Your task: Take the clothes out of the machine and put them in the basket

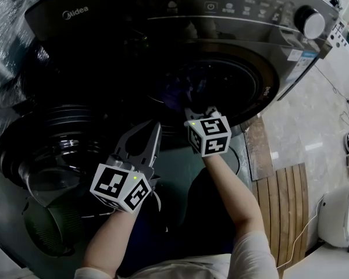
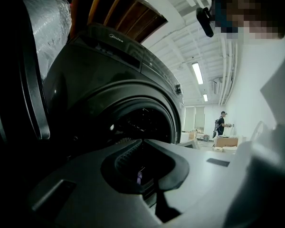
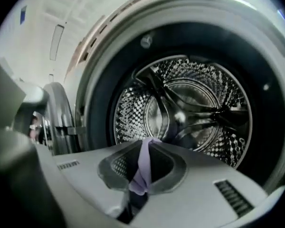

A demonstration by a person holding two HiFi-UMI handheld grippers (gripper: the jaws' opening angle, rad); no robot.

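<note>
A dark Midea washing machine (image 1: 250,16) stands with its round door (image 1: 46,150) swung open to the left. My right gripper (image 1: 198,112) is at the drum mouth (image 1: 221,80), shut on a lilac cloth (image 3: 141,170) that runs up between its jaws; the same cloth (image 1: 173,93) shows dark purple in the head view. The steel drum (image 3: 190,103) behind it shows no other clothes. My left gripper (image 1: 156,125) hangs lower left of the right one, in front of the machine, jaws together and level. A dark green basket (image 1: 46,231) sits on the floor at lower left.
Plastic-wrapped goods (image 1: 6,28) stand left of the machine. A slatted wooden platform (image 1: 279,208) and a white appliance (image 1: 343,214) lie to the right. A person (image 2: 221,123) stands far off in the room in the left gripper view.
</note>
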